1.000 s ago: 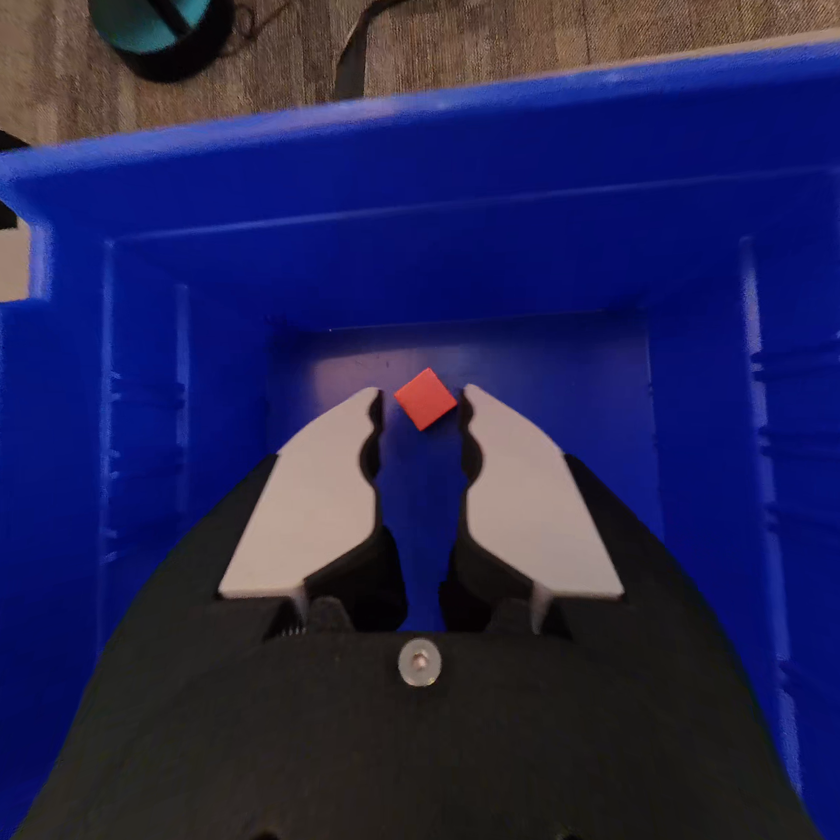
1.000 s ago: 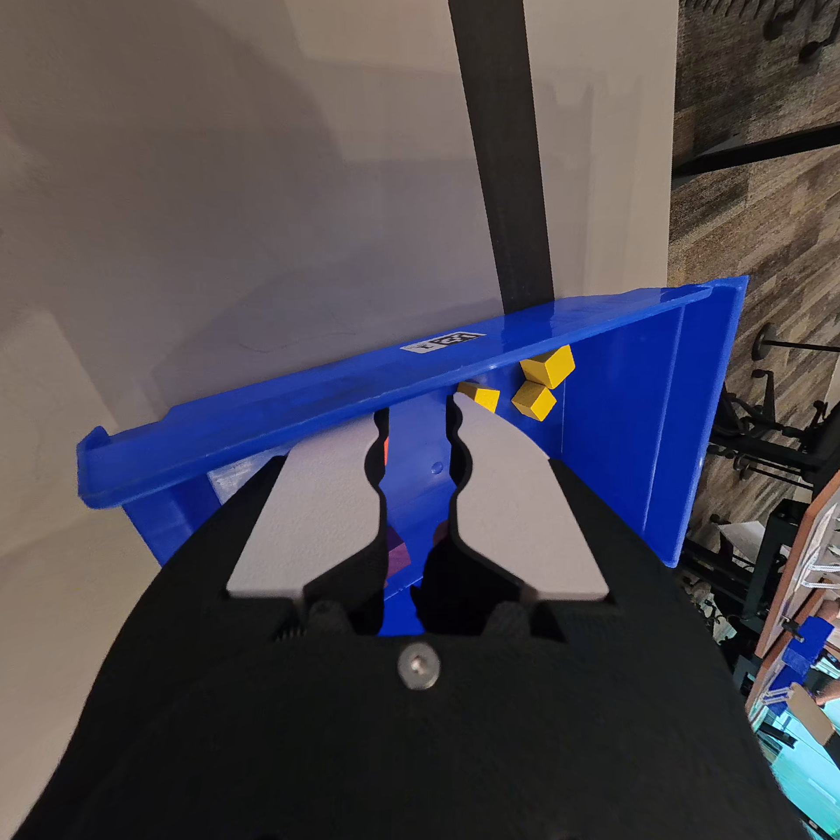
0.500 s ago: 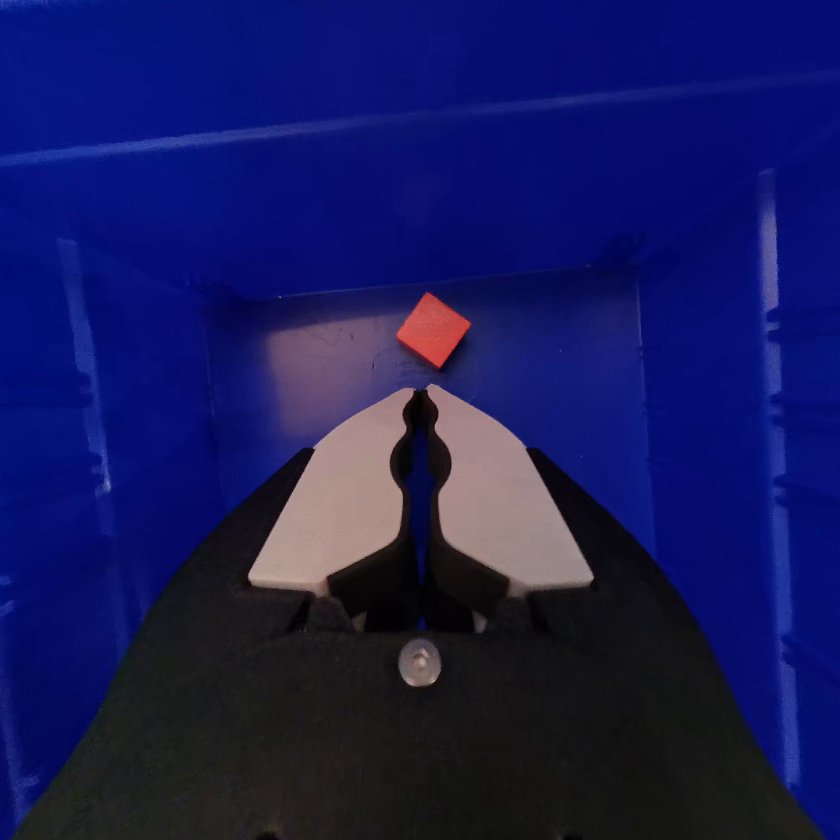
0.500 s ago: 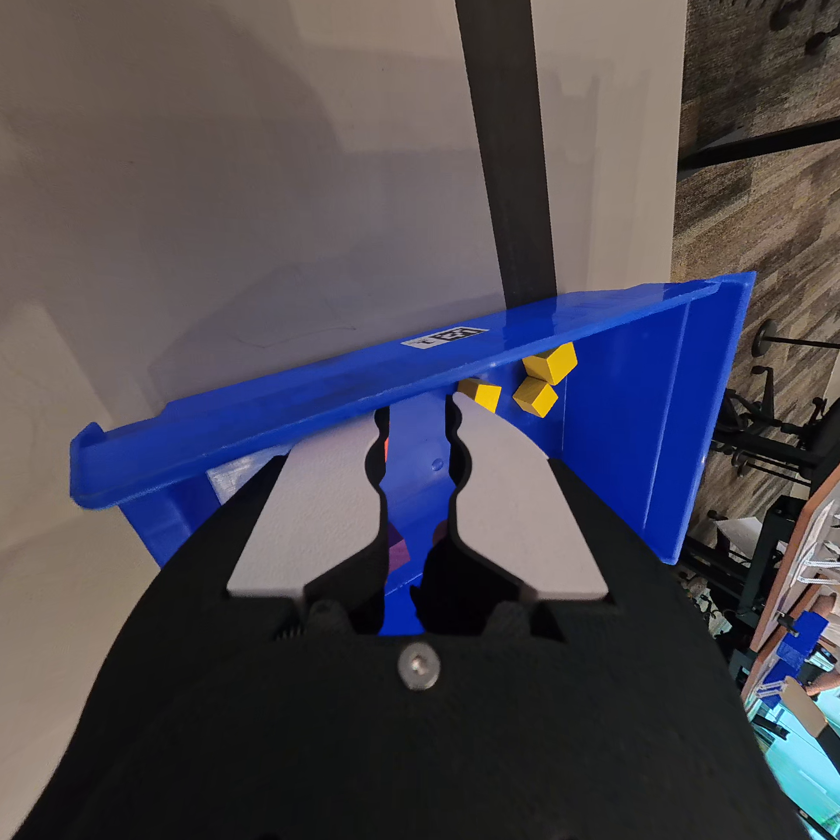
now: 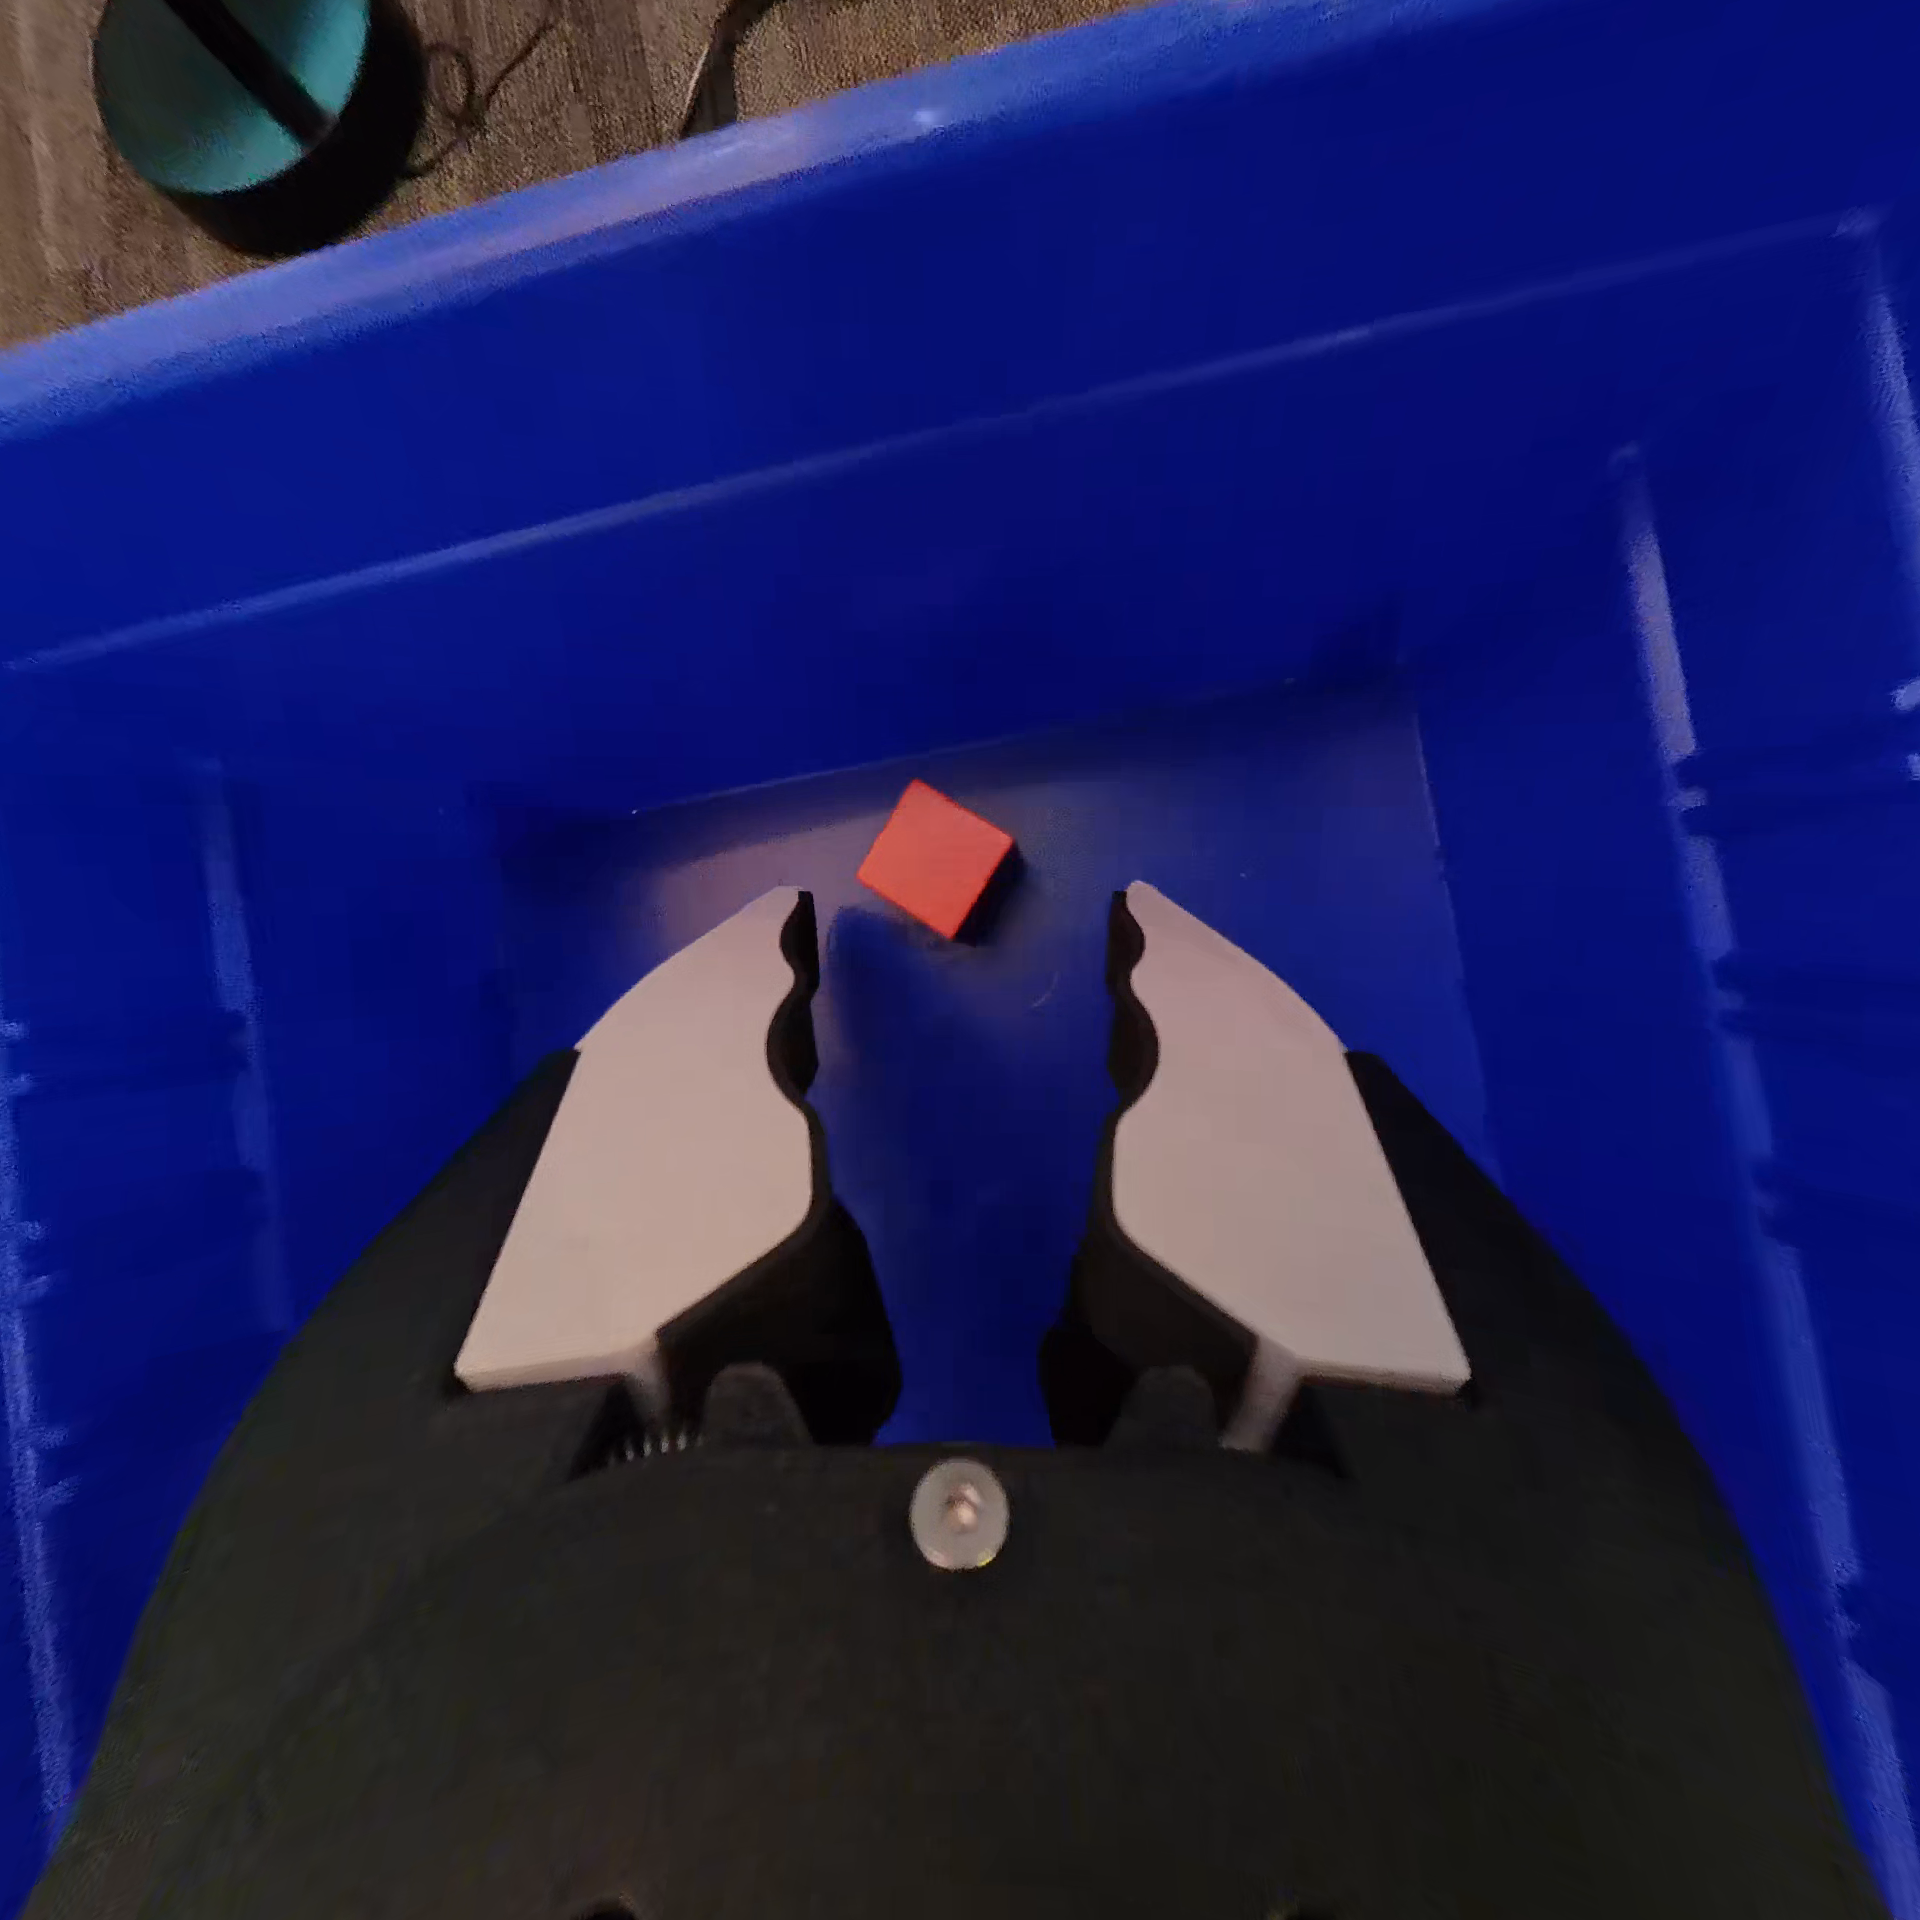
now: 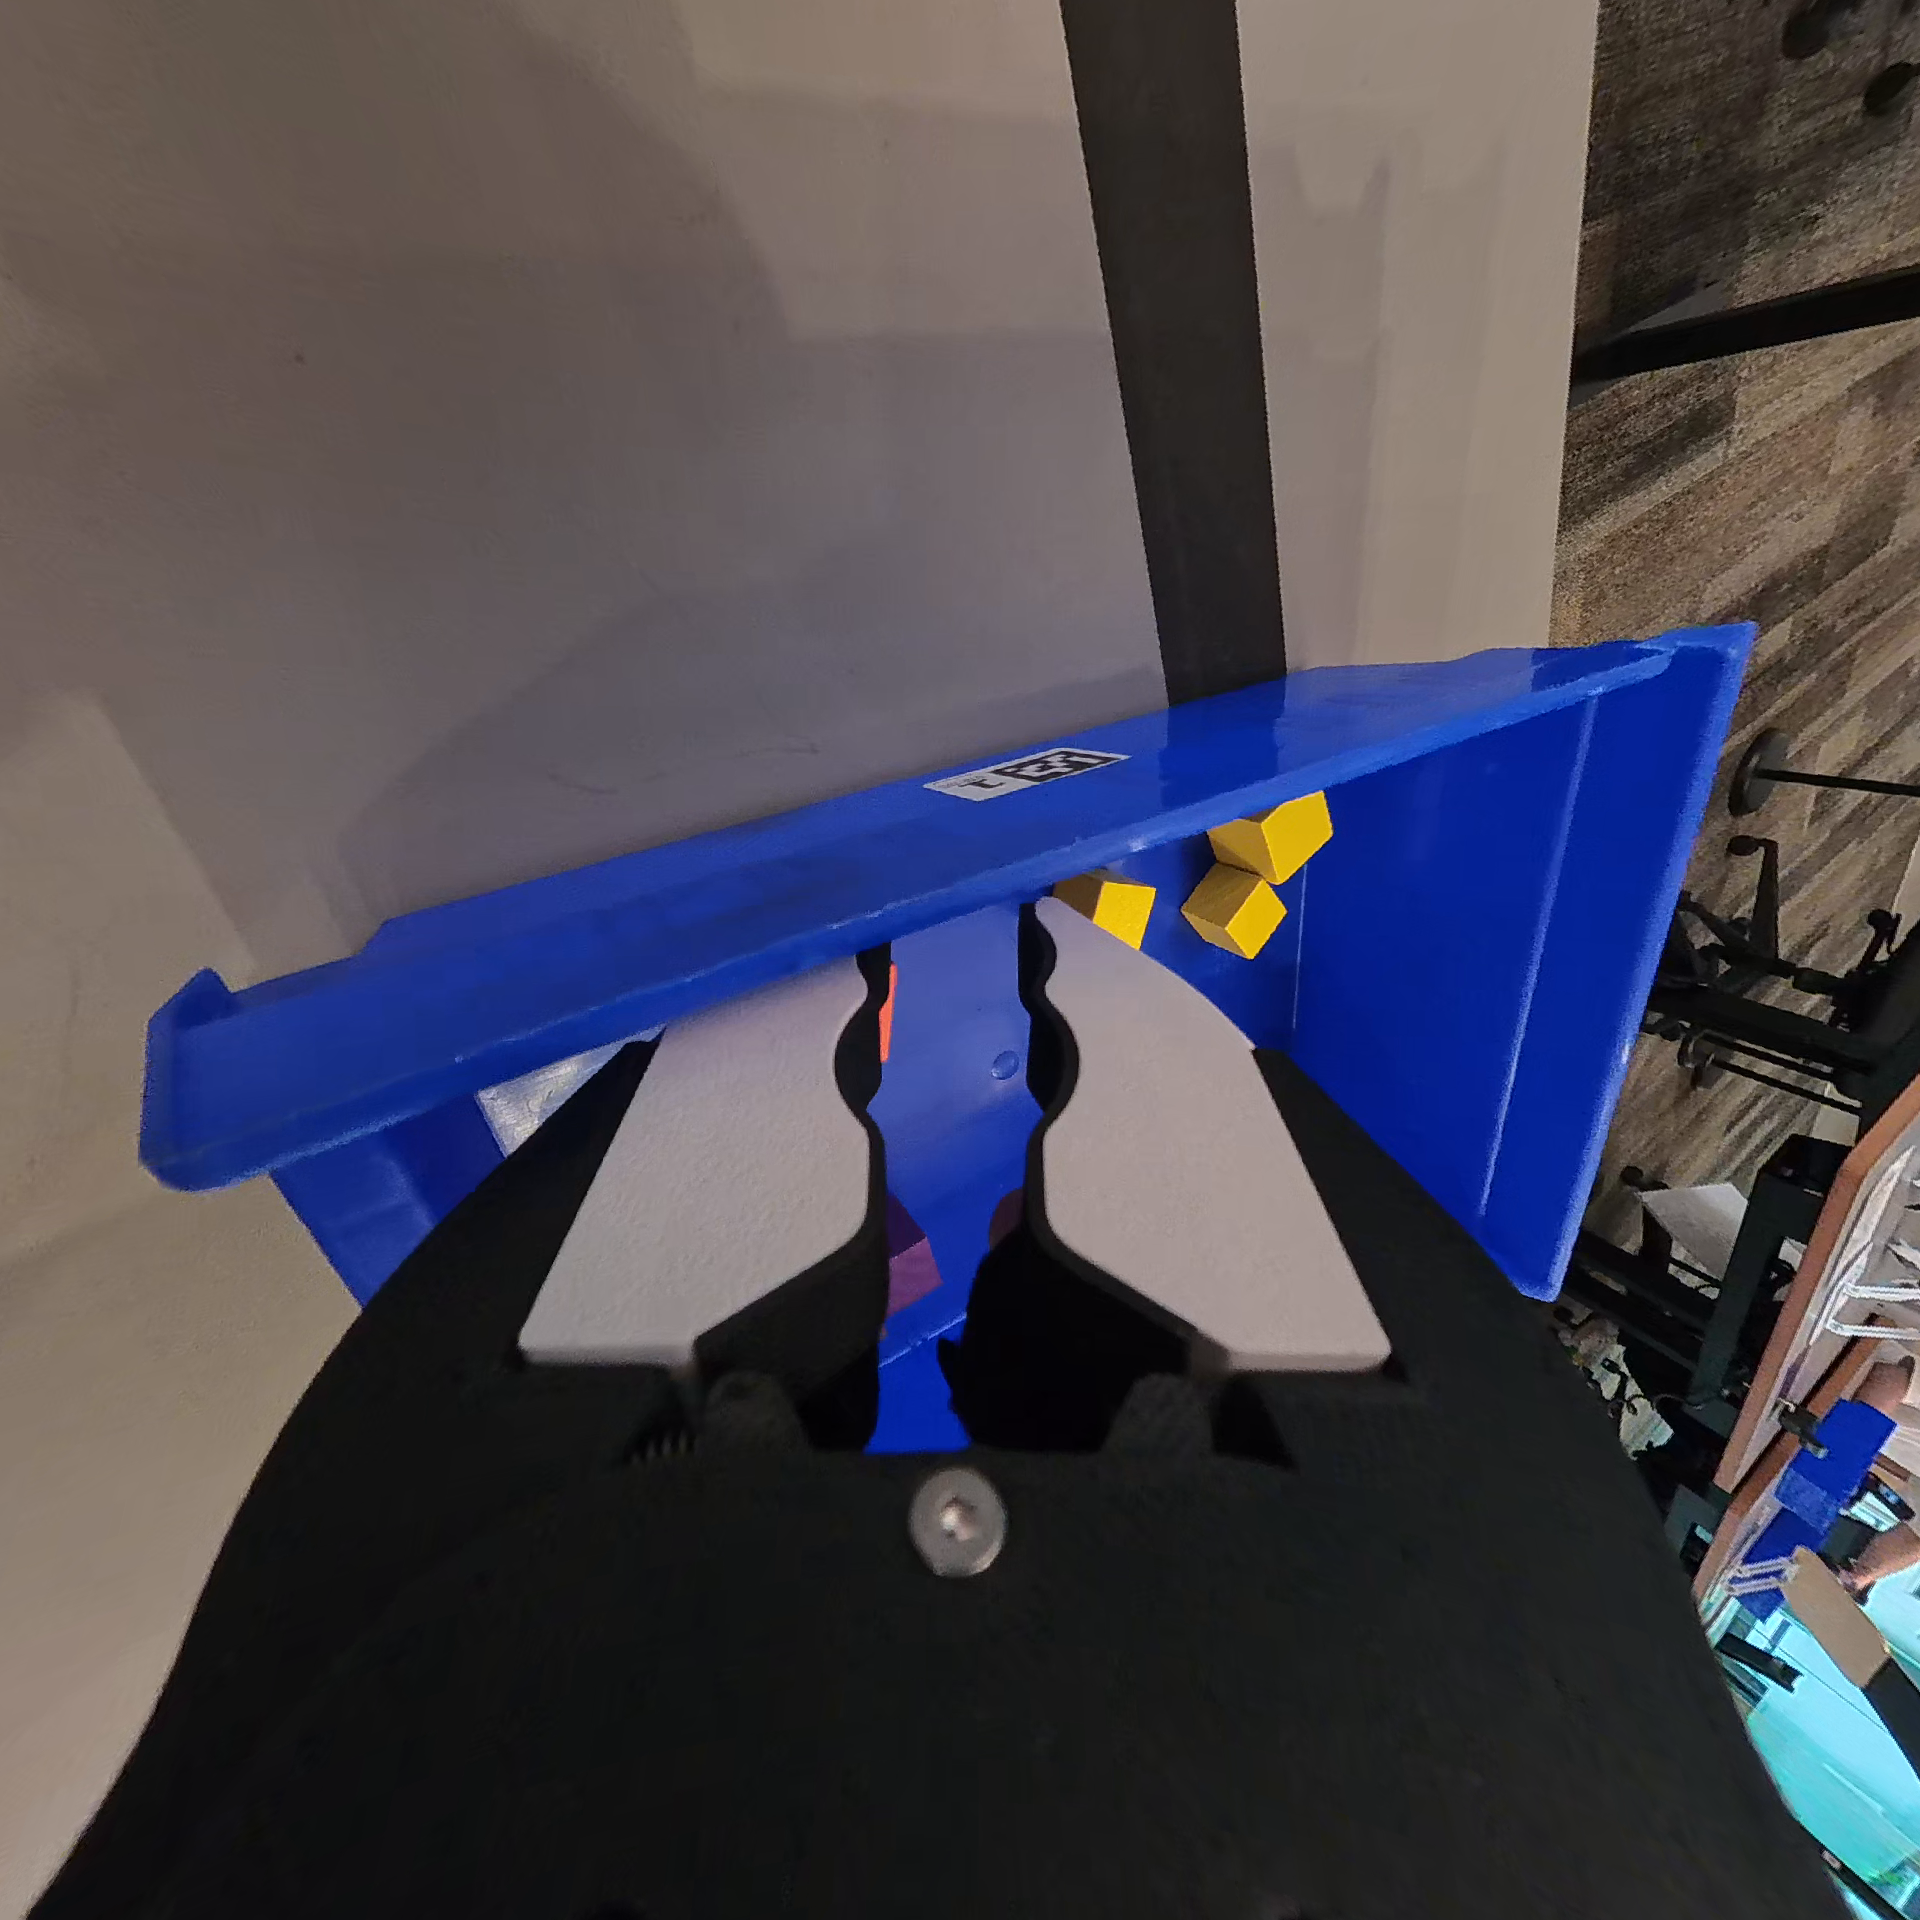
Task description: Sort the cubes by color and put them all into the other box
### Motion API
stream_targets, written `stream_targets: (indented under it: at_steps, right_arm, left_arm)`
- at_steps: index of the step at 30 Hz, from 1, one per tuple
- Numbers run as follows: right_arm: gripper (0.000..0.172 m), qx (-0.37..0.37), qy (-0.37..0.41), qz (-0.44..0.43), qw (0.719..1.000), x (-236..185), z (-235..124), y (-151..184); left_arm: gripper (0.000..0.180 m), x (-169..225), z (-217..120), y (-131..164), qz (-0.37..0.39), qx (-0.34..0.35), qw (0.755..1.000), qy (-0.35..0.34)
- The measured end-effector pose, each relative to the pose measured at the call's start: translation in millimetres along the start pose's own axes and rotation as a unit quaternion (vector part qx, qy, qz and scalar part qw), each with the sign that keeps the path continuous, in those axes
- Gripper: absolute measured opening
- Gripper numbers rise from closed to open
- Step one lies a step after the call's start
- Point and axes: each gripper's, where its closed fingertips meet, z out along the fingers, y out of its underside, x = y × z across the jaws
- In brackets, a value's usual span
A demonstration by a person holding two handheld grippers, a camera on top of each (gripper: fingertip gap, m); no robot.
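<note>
The left tool is wide open with nothing in it. The red cube sits on the blue box floor, just past its tips.

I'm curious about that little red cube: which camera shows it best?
The left wrist view. There the red cube lies in full sight on the floor of the blue box, just beyond the open jaws, untouched. The right wrist view shows only an orange-red sliver behind its own fingers; whether that is this cube is unclear.
</note>
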Motion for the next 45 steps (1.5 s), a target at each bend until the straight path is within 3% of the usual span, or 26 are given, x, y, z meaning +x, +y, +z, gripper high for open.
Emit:
stream_targets:
  at_steps: [3,7,8,11,17,22,26,33,39,41,45]
  right_arm:
    - [0.023,-0.002,0.0,-0.003,1.0,-1,1,0]
    - [0.023,-0.004,0.0,-0.004,1.0,-1,2,0]
    - [0.023,-0.004,0.0,-0.004,1.0,-1,2,0]
    - [0.023,-0.004,-0.001,-0.004,1.0,-1,2,1]
    - [0.023,-0.007,-0.004,-0.007,1.0,-3,4,1]
    - [0.023,-0.012,-0.004,-0.01,1.0,-4,6,1]
    - [0.023,-0.016,-0.005,-0.014,1.0,-5,8,2]
    - [0.023,-0.018,-0.005,-0.016,1.0,-5,9,1]
    - [0.022,-0.019,-0.006,-0.017,1.0,-6,9,1]
    - [0.022,-0.024,-0.006,-0.022,0.999,-7,11,1]
    - [0.021,-0.025,-0.011,-0.028,0.999,-10,14,-1]
  left_arm:
    - [0.039,2,5,1,0.021,-0.005,1.0,-0.009]
    - [0.003,16,6,3,0.035,-0.006,0.999,0.035]
    - [0.001,19,6,4,0.047,-0.007,0.998,0.039]
    - [0.003,12,3,2,0.072,-0.008,0.997,0.0]
    - [0.049,6,1,-12,0.063,0.024,0.997,-0.033]
    - [0.044,3,9,-12,0.081,0.017,0.995,-0.059]
    - [0.009,16,13,-12,0.086,0.022,0.996,-0.021]
    - [0.001,12,12,-8,0.087,0.006,0.996,-0.032]
    - [0.032,3,-1,-19,0.039,0.026,0.999,-0.024]
    - [0.054,9,6,-17,0.027,0.009,1.0,-0.002]
    - [0.051,10,15,-17,0.021,-0.021,1.0,0.002]
